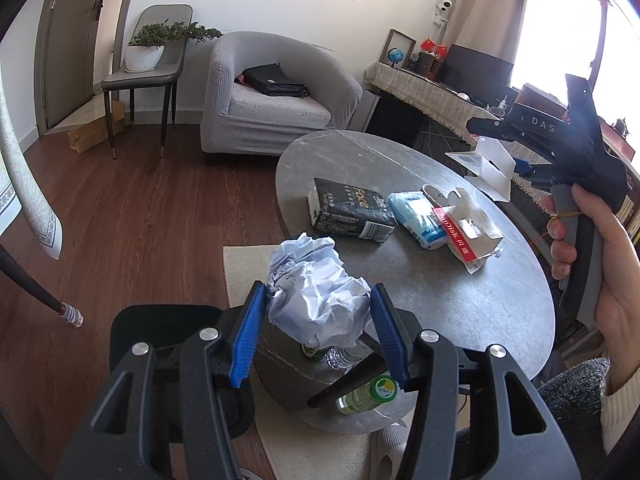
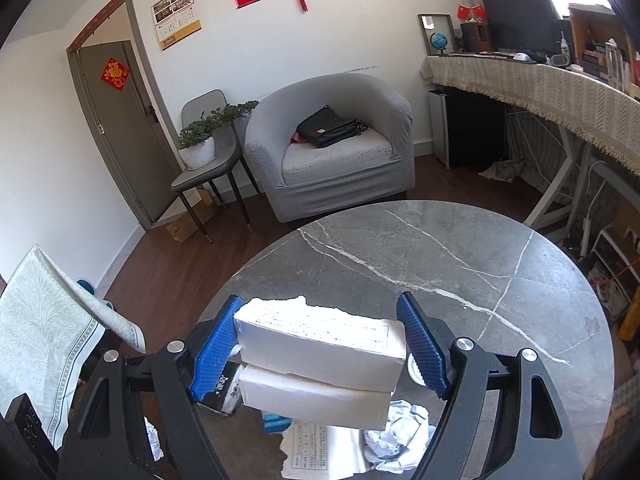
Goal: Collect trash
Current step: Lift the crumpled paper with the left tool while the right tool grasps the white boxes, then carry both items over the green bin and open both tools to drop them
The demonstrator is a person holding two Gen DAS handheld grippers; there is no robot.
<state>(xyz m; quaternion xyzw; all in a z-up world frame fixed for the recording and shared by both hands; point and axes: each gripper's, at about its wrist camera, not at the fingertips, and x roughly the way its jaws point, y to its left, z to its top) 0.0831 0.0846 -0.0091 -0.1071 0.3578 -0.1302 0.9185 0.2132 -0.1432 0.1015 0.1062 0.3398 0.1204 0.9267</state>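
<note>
My left gripper (image 1: 318,308) is shut on a crumpled white paper ball (image 1: 316,292) and holds it above the near end of the grey marble table (image 1: 460,300). My right gripper (image 2: 320,340) is shut on a torn white cardboard box (image 2: 320,356) and holds it above the table (image 2: 460,264); it also shows at the right of the left wrist view with the box (image 1: 486,166). On the table lie a black carton (image 1: 348,210), a blue-white tissue pack (image 1: 418,218) and a torn red SanDisk package (image 1: 464,228).
Two plastic bottles (image 1: 366,394) lie below my left gripper. A dark bin (image 1: 168,356) stands on the floor to the left. Crumpled paper (image 2: 396,436) lies under the right gripper. A grey armchair (image 1: 276,92), a chair with a plant (image 1: 148,56) and a desk (image 2: 540,84) stand behind.
</note>
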